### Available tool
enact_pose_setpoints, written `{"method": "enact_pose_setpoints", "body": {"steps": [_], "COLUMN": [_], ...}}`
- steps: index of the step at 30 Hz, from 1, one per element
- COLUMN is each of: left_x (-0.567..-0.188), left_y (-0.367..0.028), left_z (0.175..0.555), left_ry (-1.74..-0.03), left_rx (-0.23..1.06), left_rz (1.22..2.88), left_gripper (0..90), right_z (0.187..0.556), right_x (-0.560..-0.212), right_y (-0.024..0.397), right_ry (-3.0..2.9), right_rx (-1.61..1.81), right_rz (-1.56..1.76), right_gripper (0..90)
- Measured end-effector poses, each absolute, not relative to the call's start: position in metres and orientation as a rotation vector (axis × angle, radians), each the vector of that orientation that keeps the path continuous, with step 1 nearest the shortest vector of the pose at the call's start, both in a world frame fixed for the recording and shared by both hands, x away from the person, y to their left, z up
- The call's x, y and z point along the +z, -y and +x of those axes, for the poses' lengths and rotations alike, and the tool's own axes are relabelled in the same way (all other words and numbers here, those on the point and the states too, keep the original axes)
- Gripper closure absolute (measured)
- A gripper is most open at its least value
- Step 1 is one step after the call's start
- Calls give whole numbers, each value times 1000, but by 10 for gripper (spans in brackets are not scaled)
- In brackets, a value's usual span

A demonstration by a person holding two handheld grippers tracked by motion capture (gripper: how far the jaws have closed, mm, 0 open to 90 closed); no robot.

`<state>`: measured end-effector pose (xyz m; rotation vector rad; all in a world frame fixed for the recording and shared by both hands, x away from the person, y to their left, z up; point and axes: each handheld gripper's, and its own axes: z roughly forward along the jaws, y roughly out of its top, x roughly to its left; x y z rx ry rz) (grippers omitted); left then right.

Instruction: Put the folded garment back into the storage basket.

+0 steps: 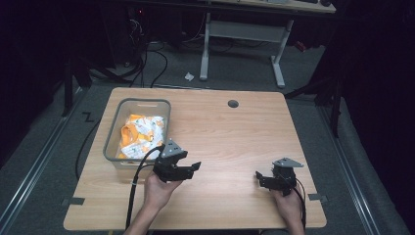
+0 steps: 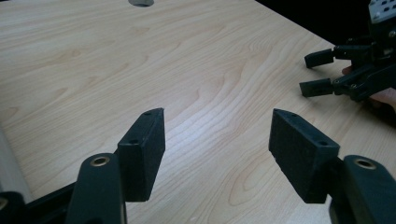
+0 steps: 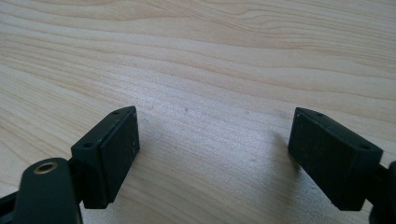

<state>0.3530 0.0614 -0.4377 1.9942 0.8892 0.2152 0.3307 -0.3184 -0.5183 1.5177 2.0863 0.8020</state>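
Overhead, the left gripper (image 1: 192, 168) is hovering agape, centre-bottom just right of the grey bin (image 1: 113, 138) holding the orange-and-white cloth (image 1: 139, 134), while the right gripper (image 1: 261, 178) is sitting agape lower right. Left gripper view: jaws are spreading over bare table (image 2: 187, 70), nothing between. Right gripper view: same, so the cloth looks already binned.

text: none legible | labels: none | brands: none | numbers: none | signs: none on any object seen

Bright tabletop, dark surroundings, soft close-up focus.
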Motion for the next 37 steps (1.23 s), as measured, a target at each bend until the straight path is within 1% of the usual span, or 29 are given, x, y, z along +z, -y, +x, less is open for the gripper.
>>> {"method": "enact_pose_setpoints", "body": {"steps": [9,15,24,27,30,37], "left_x": [-457,-474,-509,-518,-524,-524], "left_y": [-55,-53,-45,-43,-39,-38], "left_z": [347,345,344,343,337,336], "left_ry": [-905,-931,-994,-1007,-971,-978], "left_rx": [186,200,227,262,368,360], "left_rz": [2001,2025,2096,2131,2142,2142], "left_gripper": [365,365,365,357,338,298], "right_z": [331,331,331,331,331,331], "right_x": [-518,-518,-518,-518,-518,-518], "right_y": [318,318,318,318,318,318], "right_ry": [-2086,-2086,-2086,-2086,-2087,-2086], "right_rx": [802,802,802,803,802,803], "right_rz": [1518,1517,1515,1518,1516,1517], "right_gripper": [165,165,165,165,165,166]}}
